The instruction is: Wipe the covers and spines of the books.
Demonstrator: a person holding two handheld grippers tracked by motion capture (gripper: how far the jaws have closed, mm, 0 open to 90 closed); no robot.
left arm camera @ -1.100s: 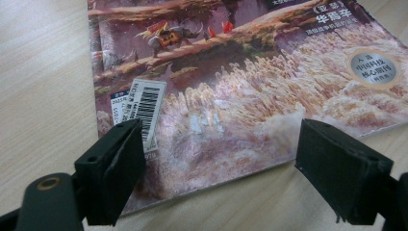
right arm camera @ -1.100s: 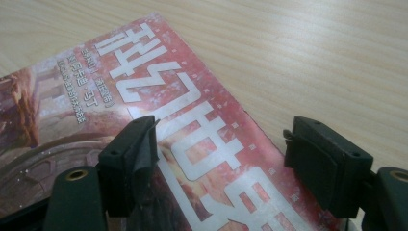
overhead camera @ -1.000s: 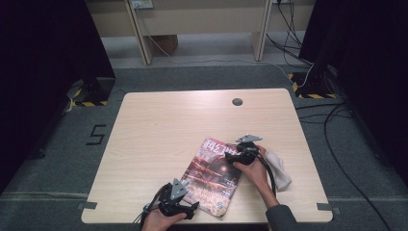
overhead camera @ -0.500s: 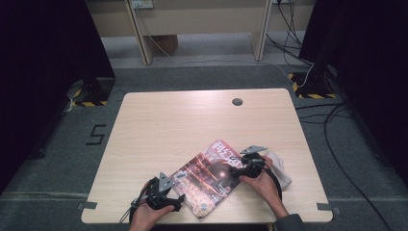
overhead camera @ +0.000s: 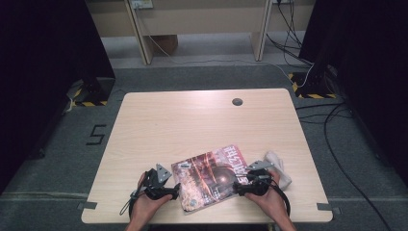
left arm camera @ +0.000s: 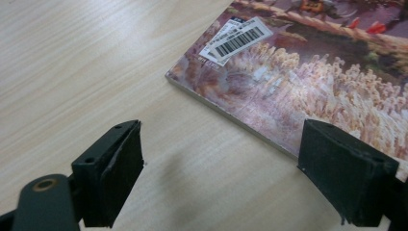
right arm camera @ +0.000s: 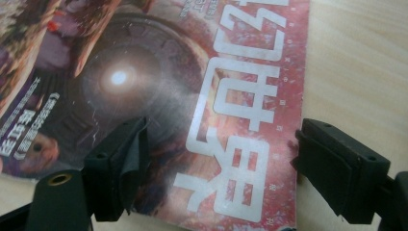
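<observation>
A magazine (overhead camera: 213, 175) is lying flat and slightly skewed on the wooden table (overhead camera: 192, 120), near its front edge; the left gripper (overhead camera: 169, 193) is sitting at the magazine's left corner with jaws standing wide apart, gripping nothing; the right gripper (overhead camera: 239, 186) is hovering over the red cover, jaws likewise spread; a white cloth (overhead camera: 280, 166) is lying just beside the magazine's right side.

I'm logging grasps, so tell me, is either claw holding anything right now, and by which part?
Nothing is held. The left claw is open at the magazine corner, and the right claw is open over its title edge. Neither is closed on it.
</observation>
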